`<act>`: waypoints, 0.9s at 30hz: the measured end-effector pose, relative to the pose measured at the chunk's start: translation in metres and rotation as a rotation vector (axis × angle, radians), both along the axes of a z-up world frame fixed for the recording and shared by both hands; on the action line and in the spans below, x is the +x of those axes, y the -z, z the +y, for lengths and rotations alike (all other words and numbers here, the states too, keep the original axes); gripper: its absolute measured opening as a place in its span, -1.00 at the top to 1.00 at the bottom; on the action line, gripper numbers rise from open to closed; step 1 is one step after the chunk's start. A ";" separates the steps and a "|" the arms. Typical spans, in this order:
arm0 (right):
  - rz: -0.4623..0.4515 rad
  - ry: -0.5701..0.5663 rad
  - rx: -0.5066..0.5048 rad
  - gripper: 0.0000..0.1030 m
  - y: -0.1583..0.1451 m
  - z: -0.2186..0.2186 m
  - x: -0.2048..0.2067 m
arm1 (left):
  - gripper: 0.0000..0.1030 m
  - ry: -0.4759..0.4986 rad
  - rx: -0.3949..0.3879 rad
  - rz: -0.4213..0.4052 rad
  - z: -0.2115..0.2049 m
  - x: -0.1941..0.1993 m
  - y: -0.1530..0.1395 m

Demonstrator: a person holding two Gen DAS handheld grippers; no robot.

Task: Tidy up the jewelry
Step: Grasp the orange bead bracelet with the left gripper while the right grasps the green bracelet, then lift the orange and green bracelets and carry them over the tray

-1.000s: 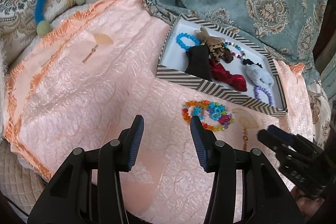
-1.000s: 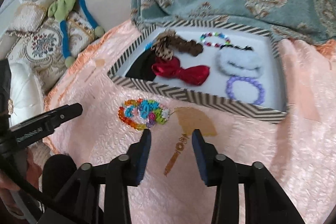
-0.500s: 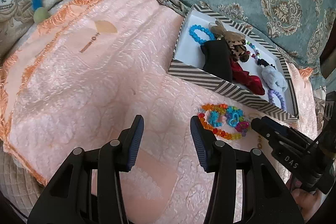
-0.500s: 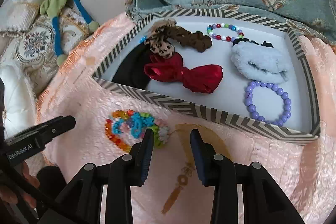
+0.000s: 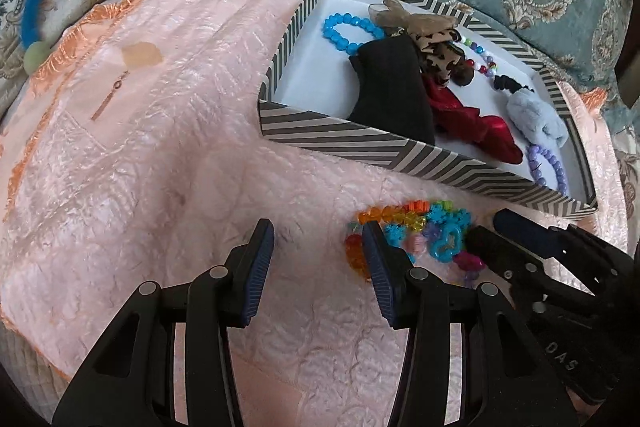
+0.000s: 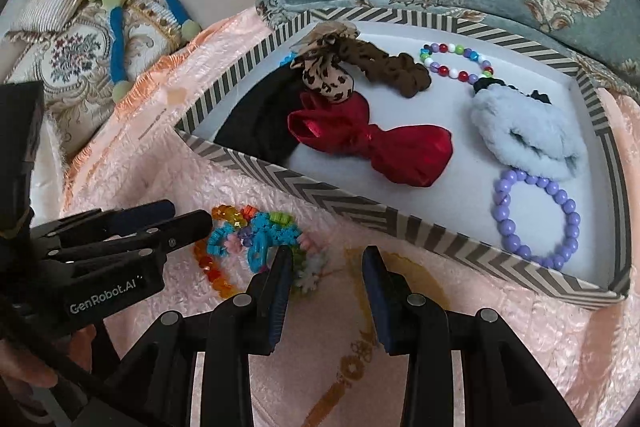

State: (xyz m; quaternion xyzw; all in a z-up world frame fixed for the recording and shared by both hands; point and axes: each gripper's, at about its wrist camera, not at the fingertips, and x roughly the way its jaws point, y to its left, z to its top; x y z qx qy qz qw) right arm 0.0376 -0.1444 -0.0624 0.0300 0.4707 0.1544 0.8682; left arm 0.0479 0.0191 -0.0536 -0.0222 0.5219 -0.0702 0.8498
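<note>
Target item: tangle of multicolour bead bracelets (image 6: 256,247), lying on the pink quilted blanket (image 5: 140,155), outside the striped box (image 6: 320,191) and just in front of its near wall.

Right gripper (image 6: 326,263): fingers spread, holding nothing. The bead tangle sits at the left finger and beyond it to the left; only its white and green end reaches that finger. The gap between the fingers is over bare blanket with a gold print.

Left gripper (image 5: 316,247): fingers spread, holding nothing. Beads lie at and to the right of its right finger, outside the gap.

Handling, judged: small hard plastic beads on cord, light, limp as a whole, smooth per bead. A pinch on a single bead may slip; better to close across a bunched section or a strand so several beads are trapped. Loops will dangle and may part into separate bracelets when lifted.

Surroundings: the box already holds a red bow (image 6: 372,143), a leopard-print scrunchie (image 6: 328,77), a brown scrunchie (image 6: 392,71), a pale blue fluffy scrunchie (image 6: 528,139), a purple bead bracelet (image 6: 536,223), a mixed-colour bead bracelet (image 6: 456,61), a blue bead bracelet (image 5: 348,31) and a black cloth item (image 5: 396,95).

Obstacles: the two grippers are near each other, tips converging on the same tangle. The near box wall must be cleared on transfer. The soft blanket pile may catch in the pinch.
</note>
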 end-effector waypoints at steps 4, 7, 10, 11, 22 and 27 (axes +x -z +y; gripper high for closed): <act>-0.053 -0.032 -0.062 0.66 0.002 0.012 -0.002 | 0.50 0.033 0.009 -0.014 -0.005 0.000 0.004; -0.053 -0.027 -0.056 0.89 0.001 0.010 -0.004 | 0.78 0.033 -0.016 -0.010 0.000 0.000 0.002; -0.058 -0.003 -0.045 0.97 -0.004 -0.002 -0.011 | 0.84 0.022 -0.042 -0.006 0.008 -0.002 -0.002; -0.059 0.010 -0.033 0.97 -0.007 -0.008 -0.015 | 0.84 0.015 -0.048 -0.008 0.010 -0.004 -0.004; -0.059 0.053 0.096 0.87 -0.025 -0.039 -0.038 | 0.84 -0.004 -0.085 -0.041 0.018 -0.023 -0.022; -0.038 0.003 0.074 0.40 -0.021 -0.013 -0.027 | 0.84 -0.006 -0.083 -0.058 0.024 -0.029 -0.031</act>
